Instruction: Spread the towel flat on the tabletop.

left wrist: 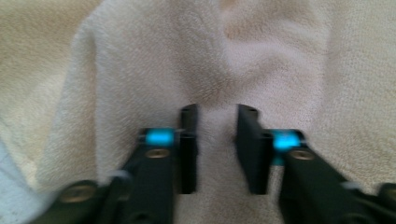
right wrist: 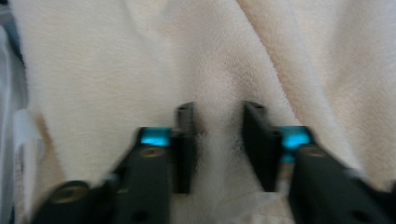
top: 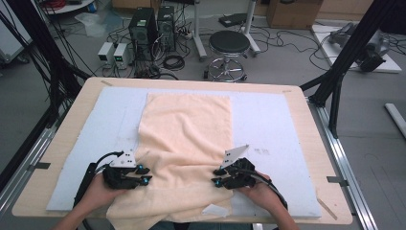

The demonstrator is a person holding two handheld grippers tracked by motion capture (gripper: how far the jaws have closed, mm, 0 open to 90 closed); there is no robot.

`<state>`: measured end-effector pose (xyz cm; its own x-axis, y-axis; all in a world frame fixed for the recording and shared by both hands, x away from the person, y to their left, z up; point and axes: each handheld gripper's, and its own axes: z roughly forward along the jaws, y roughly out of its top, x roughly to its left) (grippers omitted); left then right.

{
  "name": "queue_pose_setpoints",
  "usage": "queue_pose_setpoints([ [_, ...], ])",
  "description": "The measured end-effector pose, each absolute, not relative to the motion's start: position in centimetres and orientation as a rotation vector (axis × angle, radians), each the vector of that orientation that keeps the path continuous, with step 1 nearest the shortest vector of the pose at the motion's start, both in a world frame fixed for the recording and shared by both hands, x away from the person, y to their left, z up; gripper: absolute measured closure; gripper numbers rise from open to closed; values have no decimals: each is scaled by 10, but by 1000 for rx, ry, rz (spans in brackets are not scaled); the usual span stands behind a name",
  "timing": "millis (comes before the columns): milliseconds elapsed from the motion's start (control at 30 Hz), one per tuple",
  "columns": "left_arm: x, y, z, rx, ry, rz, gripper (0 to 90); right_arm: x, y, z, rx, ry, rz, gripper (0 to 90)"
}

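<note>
Both the left tongs (top: 143,175) and the right tongs (top: 215,176) pinch a bunch of the soft towel (top: 184,129) between their nearly closed jaws, probably to lift and fold it.

Overhead, two close-ups sharing towel (top: 184,143)

Even, soft overhead room light, no glare, faint shadows. Both gripper views blurred: jaw bases smeared, towel (left wrist: 140,56) beyond the jaws soft, slightly washed out.
</note>
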<state>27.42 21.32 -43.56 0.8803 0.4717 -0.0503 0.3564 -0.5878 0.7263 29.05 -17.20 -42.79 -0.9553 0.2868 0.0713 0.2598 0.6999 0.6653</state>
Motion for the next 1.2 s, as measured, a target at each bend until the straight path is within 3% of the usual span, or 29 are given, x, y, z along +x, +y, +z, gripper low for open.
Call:
queue_pose_setpoints([
  [33, 273, 214, -435, 2256, 587, 168, 852, 287, -173, -426, 443, 2872, 1107, 823],
  [133, 261, 218, -431, 2258, 555, 139, 895, 277, -177, -419, 418, 2908, 1151, 836],
  [300, 235, 232, -422, 2239, 505, 115, 896, 249, -183, -404, 334, 2936, 1262, 827],
  [367, 230, 235, -418, 2218, 502, 137, 884, 241, -184, -397, 317, 2908, 1322, 753],
  [467, 238, 235, -415, 2195, 531, 186, 723, 245, -188, -387, 377, 2813, 1322, 657],
  [533, 248, 232, -414, 2182, 550, 223, 666, 256, -189, -385, 441, 2750, 1307, 641],
  [633, 266, 227, -419, 2184, 640, 308, 502, 278, -186, -394, 480, 2738, 1226, 615],
  [733, 281, 226, -428, 2213, 727, 308, 459, 297, -182, -414, 549, 2829, 1191, 574],
  [767, 282, 226, -430, 2211, 728, 295, 501, 300, -181, -421, 564, 2866, 1174, 572],
  [800, 281, 226, -432, 2221, 717, 294, 710, 299, -180, -429, 563, 2904, 1172, 653],
  [833, 280, 227, -432, 2227, 709, 294, 786, 296, -181, -429, 552, 2910, 1182, 754],
  [867, 278, 229, -431, 2222, 704, 274, 786, 296, -181, -429, 552, 2910, 1182, 754],
  [900, 275, 231, -430, 2224, 702, 265, 841, 291, -183, -427, 506, 2934, 1204, 854],
  [1200, 231, 246, -410, 2192, 608, 175, 856, 264, -192, -405, 395, 2976, 1291, 850],
])
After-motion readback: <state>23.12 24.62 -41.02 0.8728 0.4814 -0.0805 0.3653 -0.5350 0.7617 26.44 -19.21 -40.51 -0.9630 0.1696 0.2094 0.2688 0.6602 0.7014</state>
